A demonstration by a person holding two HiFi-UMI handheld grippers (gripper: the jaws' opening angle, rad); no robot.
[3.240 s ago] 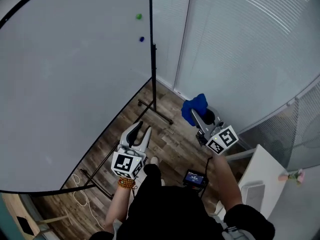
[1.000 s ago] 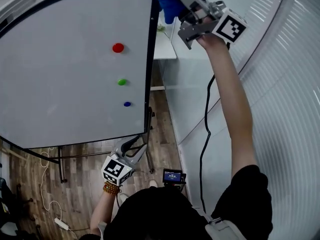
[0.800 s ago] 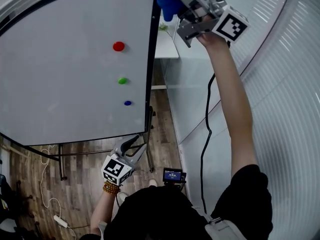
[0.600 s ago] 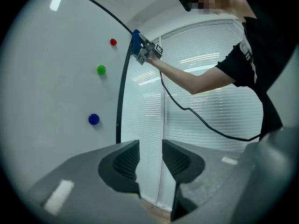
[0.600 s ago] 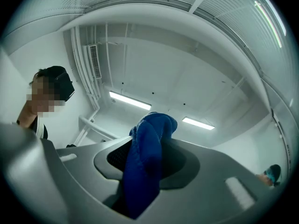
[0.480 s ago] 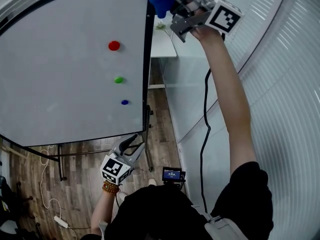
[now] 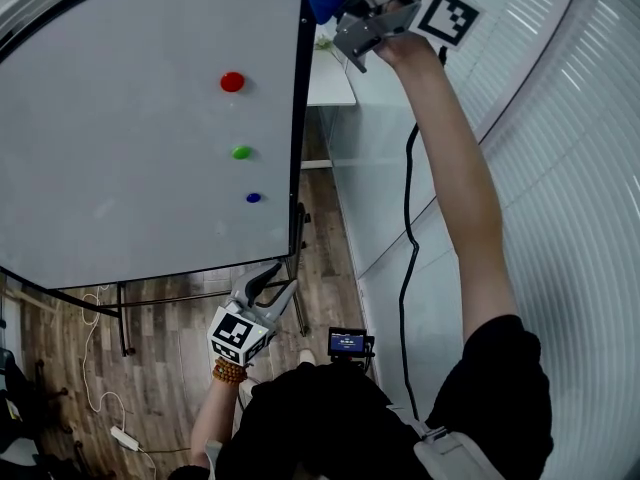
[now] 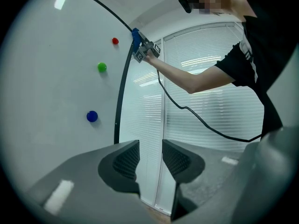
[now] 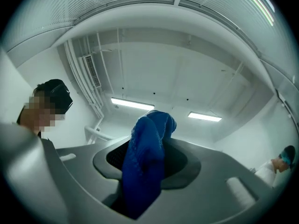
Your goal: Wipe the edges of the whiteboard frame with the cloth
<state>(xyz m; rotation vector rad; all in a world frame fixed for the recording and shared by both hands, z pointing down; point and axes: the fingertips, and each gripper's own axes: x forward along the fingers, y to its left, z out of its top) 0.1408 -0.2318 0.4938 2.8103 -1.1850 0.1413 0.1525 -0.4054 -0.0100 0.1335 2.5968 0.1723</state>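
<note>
Both stand parted: your left gripper point(image 8: 150, 155) narrowly, empty; your right gripper point(image 9: 148, 158) has just been opening around the nubbly blue cloth point(image 9: 152, 127).

The person wears a black short-sleeved shirt point(image 7: 500, 388) and a beaded bracelet point(image 7: 228, 371).

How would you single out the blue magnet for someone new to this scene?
Find the whiteboard and its black right edge. Three round magnets sit in a line beside that edge; the blue magnet is the lowest, under the green magnet and red magnet.
</note>
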